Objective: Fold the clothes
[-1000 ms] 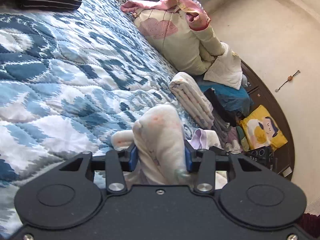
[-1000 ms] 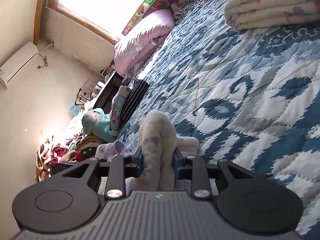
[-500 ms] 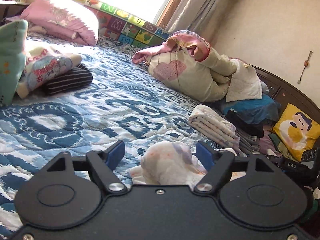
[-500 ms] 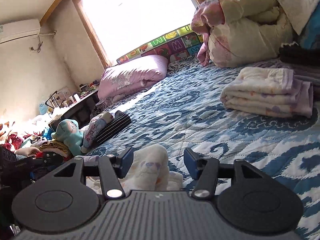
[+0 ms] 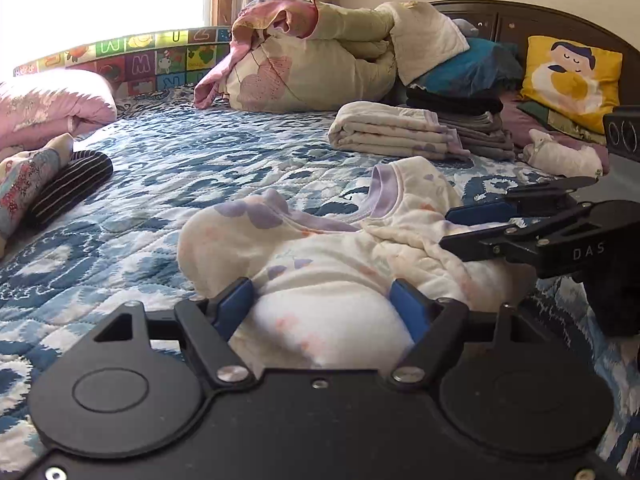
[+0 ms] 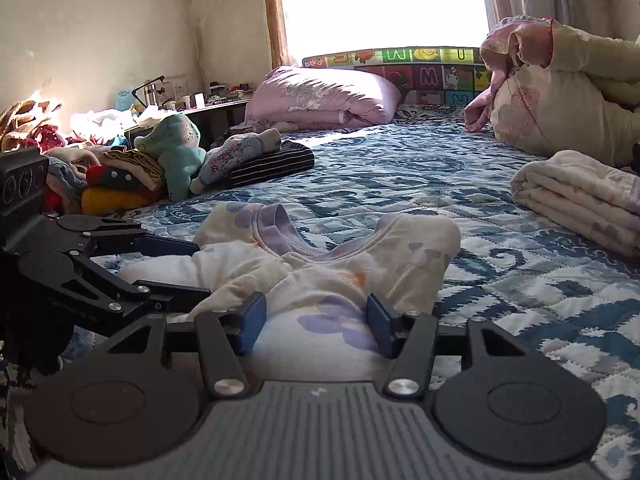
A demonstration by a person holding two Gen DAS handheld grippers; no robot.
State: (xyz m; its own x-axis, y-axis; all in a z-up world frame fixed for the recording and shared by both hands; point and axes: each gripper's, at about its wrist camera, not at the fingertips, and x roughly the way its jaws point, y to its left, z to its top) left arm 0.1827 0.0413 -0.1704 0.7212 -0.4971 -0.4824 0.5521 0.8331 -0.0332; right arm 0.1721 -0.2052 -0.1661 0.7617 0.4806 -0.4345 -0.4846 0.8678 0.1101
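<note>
A cream child's top (image 5: 340, 248) with a lavender collar and purple and orange prints lies crumpled on the blue-and-white quilt (image 5: 180, 168). My left gripper (image 5: 322, 300) is open at the garment's near edge, and a bulge of the cloth sits between its blue pads. My right gripper (image 6: 312, 312) is open the same way on the other side of the top (image 6: 352, 264). Each gripper shows in the other's view: the right gripper (image 5: 460, 228) at the right, the left gripper (image 6: 180, 268) at the left, both with tips against the cloth.
A folded cream stack (image 5: 392, 136) and dark folded clothes (image 5: 460, 108) lie beyond the top on the right, behind them a bundled quilt (image 5: 312, 68) and a yellow cushion (image 5: 568, 76). A pink pillow (image 6: 320, 96), a striped roll (image 5: 72, 184) and a pile of unfolded clothes (image 6: 120, 176) lie left.
Both grippers were shut on bunched cloth a second ago; their jaws have opened and let it go. Both views have rolled level, and the top now rests on the bed.
</note>
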